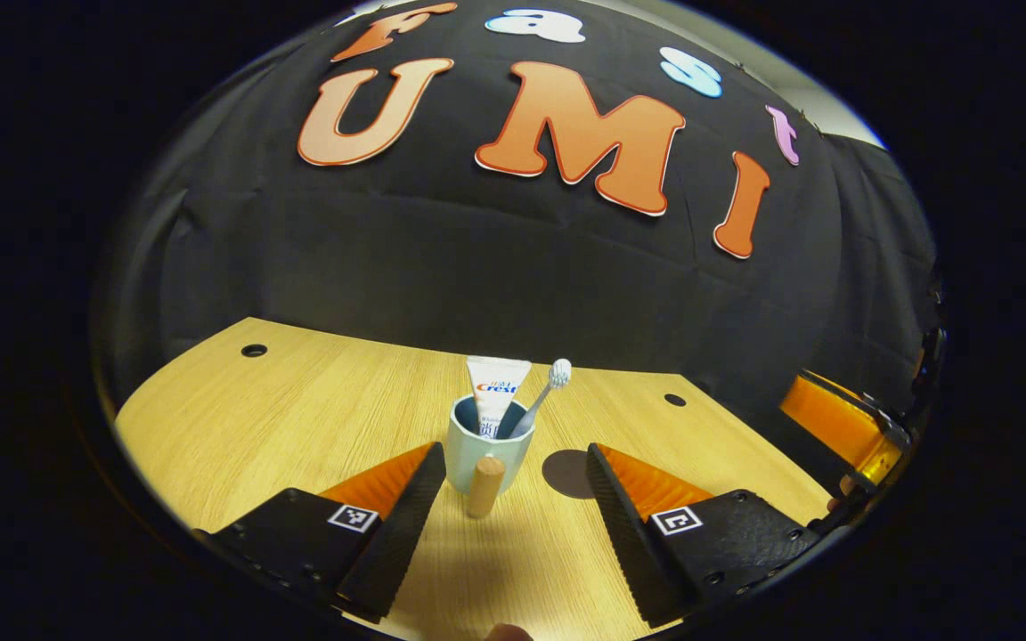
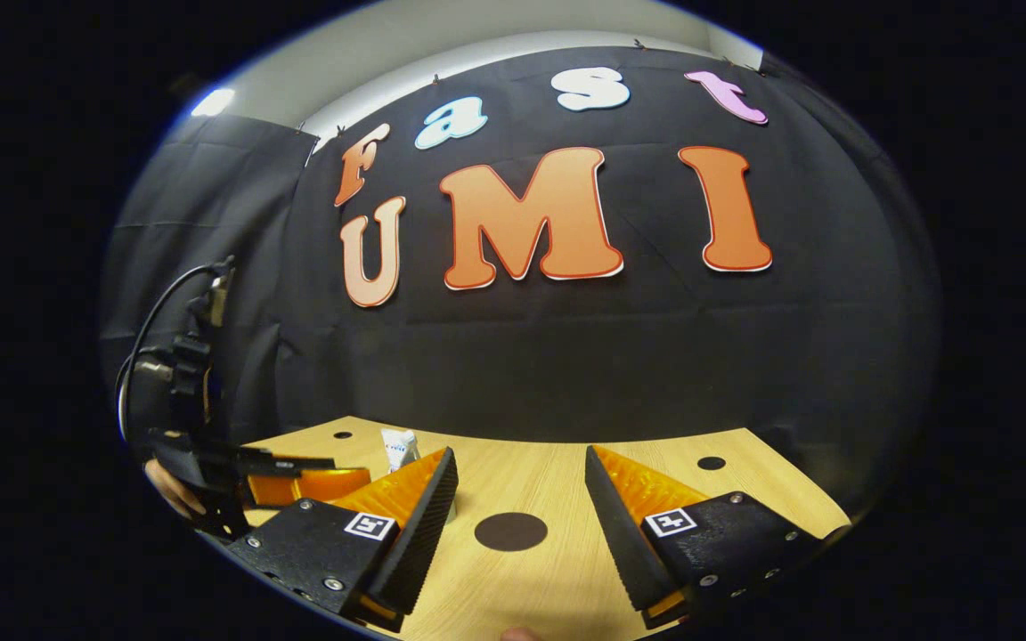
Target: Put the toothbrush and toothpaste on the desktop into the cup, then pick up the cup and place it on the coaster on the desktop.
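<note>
In the left gripper view a pale blue cup point(image 1: 488, 454) with a wooden peg handle point(image 1: 484, 486) stands upright on the wooden desktop point(image 1: 299, 418). A white toothpaste tube point(image 1: 495, 392) and a toothbrush point(image 1: 545, 392) stand inside it. My left gripper point(image 1: 513, 490) is open, its fingers either side of the cup and a little short of it. The dark round coaster point(image 1: 566, 474) lies just right of the cup. In the right gripper view my right gripper point(image 2: 520, 497) is open and empty above the coaster point(image 2: 510, 531). The toothpaste top point(image 2: 398, 447) peeks over its left finger.
Round holes point(image 1: 254, 350) are cut in the desktop near its back edge. The left gripper's body point(image 2: 210, 445) and a hand holding it appear at the left of the right gripper view. The right gripper's body point(image 1: 842, 427) shows at the right edge of the left gripper view.
</note>
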